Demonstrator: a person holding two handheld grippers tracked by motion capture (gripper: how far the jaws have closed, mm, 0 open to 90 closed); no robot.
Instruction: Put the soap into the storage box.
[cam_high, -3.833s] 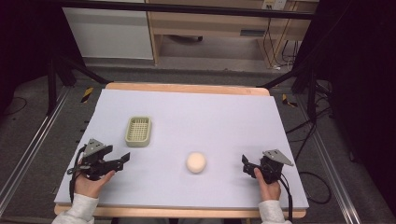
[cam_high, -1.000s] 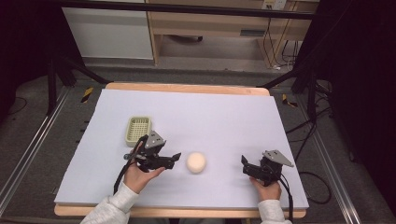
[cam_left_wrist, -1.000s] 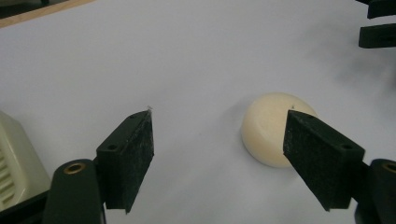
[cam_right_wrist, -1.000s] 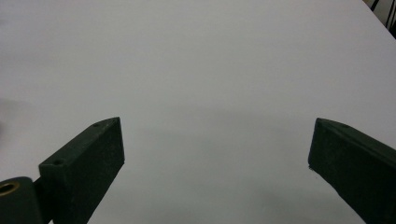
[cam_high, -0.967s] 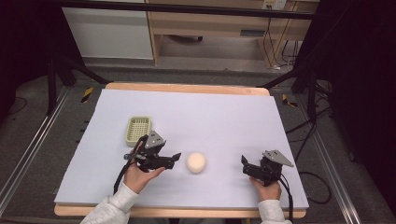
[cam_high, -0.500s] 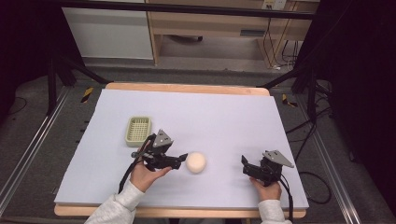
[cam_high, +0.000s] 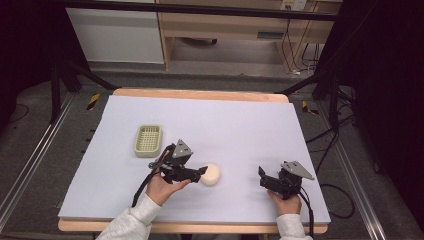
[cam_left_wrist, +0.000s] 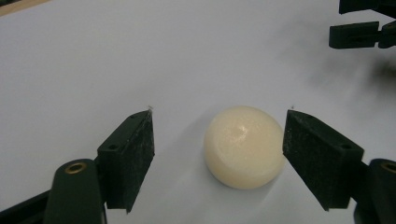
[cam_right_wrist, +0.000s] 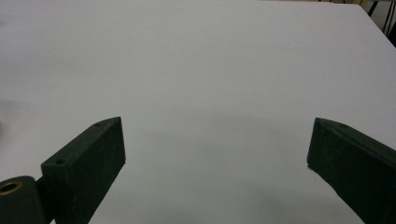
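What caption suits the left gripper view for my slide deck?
Left gripper open, its jaws either side of a cream ball on the white table.

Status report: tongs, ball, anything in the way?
Left tongs open, straddling the ball. Right tongs open, idle. Ball on the table; path clear.

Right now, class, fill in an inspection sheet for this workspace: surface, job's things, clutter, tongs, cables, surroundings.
Surface: pale table top, wooden edge at its far side, bare around the things.
Job's things: cream round ball lying on the table; green slatted tray left of it, nothing in it.
Clutter: nothing seen.
Tongs: left tongs open, one jaw on each side of the ball, gap on the left side; right tongs open over bare table.
Cables: a black cable trails from the left tongs.
Surroundings: wooden shelving beyond the table, dark floor.
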